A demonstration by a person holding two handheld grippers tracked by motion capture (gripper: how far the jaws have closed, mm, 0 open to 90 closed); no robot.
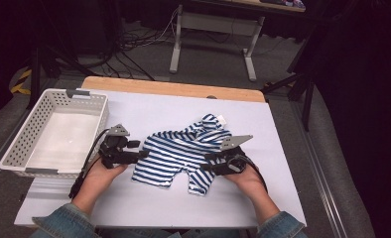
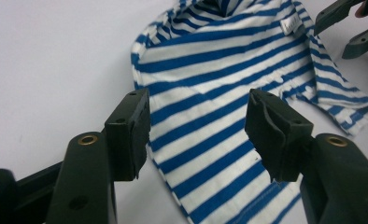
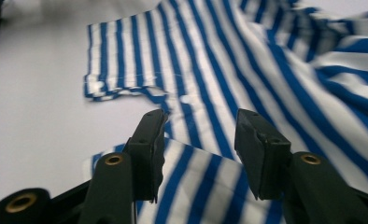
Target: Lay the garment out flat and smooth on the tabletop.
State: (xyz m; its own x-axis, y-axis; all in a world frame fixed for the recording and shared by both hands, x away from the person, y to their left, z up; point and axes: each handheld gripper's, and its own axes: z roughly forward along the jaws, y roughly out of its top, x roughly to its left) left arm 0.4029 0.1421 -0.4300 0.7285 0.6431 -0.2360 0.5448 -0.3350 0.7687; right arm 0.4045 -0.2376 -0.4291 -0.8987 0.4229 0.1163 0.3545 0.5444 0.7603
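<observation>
Striped blue-and-white garment, a small hooded piece with short legs, lies spread flat near the middle of the white table cover in the high view, its hood toward the far edge. At its left side sits the left gripper, held in the person's left hand; at its right side the right gripper rests by one leg, held in the right hand. A white perforated basket stands on the table's left, apart from the cloth. In the left gripper view, the jaws stand apart over the garment, with striped fabric lying between them and neither pad pressing on it; the other gripper shows at the far upper right, also parted. In the right gripper view, the jaws are likewise apart above a folded leg of the garment, the cloth beneath them unclamped.
</observation>
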